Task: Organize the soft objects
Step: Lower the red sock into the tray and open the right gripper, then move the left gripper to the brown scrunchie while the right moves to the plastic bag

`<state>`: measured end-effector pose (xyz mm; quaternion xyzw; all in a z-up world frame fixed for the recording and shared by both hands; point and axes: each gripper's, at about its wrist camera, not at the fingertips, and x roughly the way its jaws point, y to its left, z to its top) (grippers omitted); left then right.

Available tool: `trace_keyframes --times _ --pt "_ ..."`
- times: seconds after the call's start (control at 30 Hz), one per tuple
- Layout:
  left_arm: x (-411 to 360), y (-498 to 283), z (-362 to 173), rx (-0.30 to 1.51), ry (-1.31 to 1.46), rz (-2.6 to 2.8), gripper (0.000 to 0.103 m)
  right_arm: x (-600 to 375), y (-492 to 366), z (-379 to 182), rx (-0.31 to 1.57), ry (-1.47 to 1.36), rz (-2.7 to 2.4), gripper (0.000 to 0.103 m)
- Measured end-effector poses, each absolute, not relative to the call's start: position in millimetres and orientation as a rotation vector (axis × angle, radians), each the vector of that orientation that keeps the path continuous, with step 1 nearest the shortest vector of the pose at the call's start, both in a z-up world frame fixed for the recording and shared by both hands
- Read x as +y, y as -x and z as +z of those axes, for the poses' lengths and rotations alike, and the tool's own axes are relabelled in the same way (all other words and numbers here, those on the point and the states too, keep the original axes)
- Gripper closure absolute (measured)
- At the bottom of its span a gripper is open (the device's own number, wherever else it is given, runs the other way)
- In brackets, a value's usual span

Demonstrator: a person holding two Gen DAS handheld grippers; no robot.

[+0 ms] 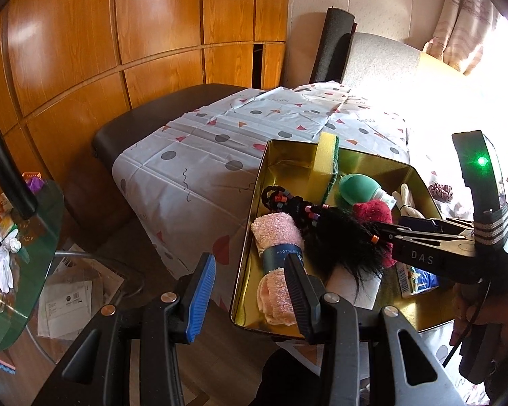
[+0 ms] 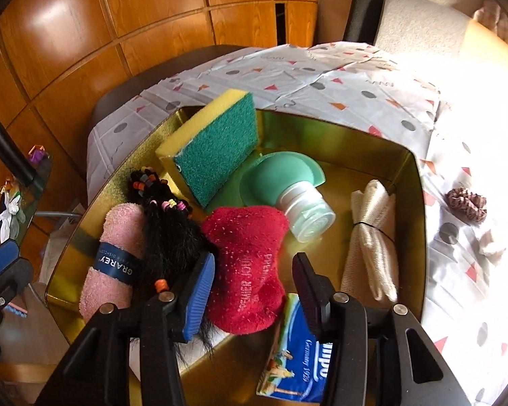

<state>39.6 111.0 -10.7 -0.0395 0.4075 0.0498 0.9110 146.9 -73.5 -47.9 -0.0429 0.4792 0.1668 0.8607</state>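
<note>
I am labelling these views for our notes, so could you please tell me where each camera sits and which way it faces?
Left wrist: sits on the left gripper at the near left wall of the gold tin, facing across it; the right gripper and a hand show.
Right wrist: sits on the right gripper, looking steeply down into the tin at the red plush; the left gripper's blue pad shows at the left edge.
Shared: tin, sponge, pink cloth, patterned tablecloth.

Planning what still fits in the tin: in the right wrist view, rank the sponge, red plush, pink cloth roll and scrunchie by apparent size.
1. sponge and red plush: look about alike, and the plush sits nearer the camera, so unranked.
2. pink cloth roll.
3. scrunchie, smallest, though it lies farther off on the tablecloth.
</note>
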Motion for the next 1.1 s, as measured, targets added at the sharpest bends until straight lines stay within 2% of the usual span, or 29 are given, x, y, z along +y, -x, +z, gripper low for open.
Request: trace_keyframes --times 0.2,0.33,0.8,1.1 --pt "105 -34 -4 0.82 0.064 0.093 0.061 -82 -135 -35 0.955 0.067 0.335 0.049" --pt "100 -33 0 0.813 0.051 0.083 0.061 -89 -126 -24 0.913 0.05 0.329 0.041" --pt "76 -31 8 0.798 -0.006 0.046 0.061 -123 -107 4 0.811 -0.005 0.271 0.038" --pt "44 -38 15 0.787 -0.067 -0.029 0.061 -181 -89 18 0.76 -0.029 0.168 0.033"
